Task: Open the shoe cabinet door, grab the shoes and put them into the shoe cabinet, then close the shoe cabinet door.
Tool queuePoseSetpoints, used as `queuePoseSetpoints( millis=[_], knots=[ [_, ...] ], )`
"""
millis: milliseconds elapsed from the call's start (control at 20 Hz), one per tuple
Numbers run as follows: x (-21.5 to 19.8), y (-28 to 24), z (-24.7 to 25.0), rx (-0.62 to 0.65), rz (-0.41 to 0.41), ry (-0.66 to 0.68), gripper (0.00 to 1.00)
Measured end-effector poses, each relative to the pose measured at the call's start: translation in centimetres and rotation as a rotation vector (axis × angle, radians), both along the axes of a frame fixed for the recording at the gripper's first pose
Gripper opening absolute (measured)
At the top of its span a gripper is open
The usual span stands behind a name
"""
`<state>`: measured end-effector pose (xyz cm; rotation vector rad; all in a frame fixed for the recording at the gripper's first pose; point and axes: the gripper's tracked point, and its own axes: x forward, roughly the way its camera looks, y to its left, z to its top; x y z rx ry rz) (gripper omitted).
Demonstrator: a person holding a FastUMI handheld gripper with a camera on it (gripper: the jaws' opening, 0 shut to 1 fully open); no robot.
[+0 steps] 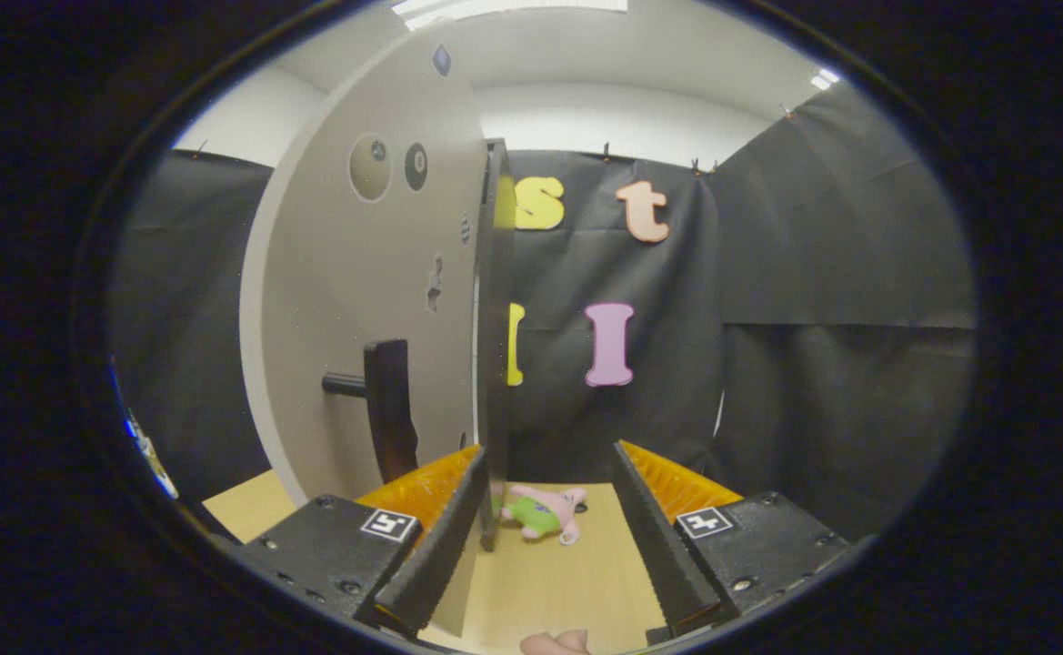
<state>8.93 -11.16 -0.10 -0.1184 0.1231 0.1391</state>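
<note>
The pale shoe cabinet door stands swung out toward me, almost edge-on. Its dark edge runs down between my fingers, close against the inner side of the left finger. A black handle sticks out of the door face just left of that finger. My gripper is open, and the right finger stands well clear of the door edge. A pink and green plush shoe lies on the wooden floor just beyond the fingers. Another pink thing peeks in below them; I cannot tell what it is.
Black cloth walls close in the booth behind and to the right. The door face carries a few round stickers. Wooden floor also shows to the left of the door.
</note>
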Motion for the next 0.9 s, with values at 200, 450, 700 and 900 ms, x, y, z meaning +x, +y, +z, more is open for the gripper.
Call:
queuePoseSetpoints(
  millis=[200,450,700,900],
  knots=[
    [-0.6,3.1,-0.3,-0.011,-0.009,-0.006,0.90],
    [-1.2,7.5,-0.6,0.006,0.035,-0.003,0.90],
    [-1.0,12.0,-0.6,0.010,0.035,-0.047,0.90],
    [-0.3,16.0,-0.7,0.003,0.016,-0.079,0.90]
  ],
)
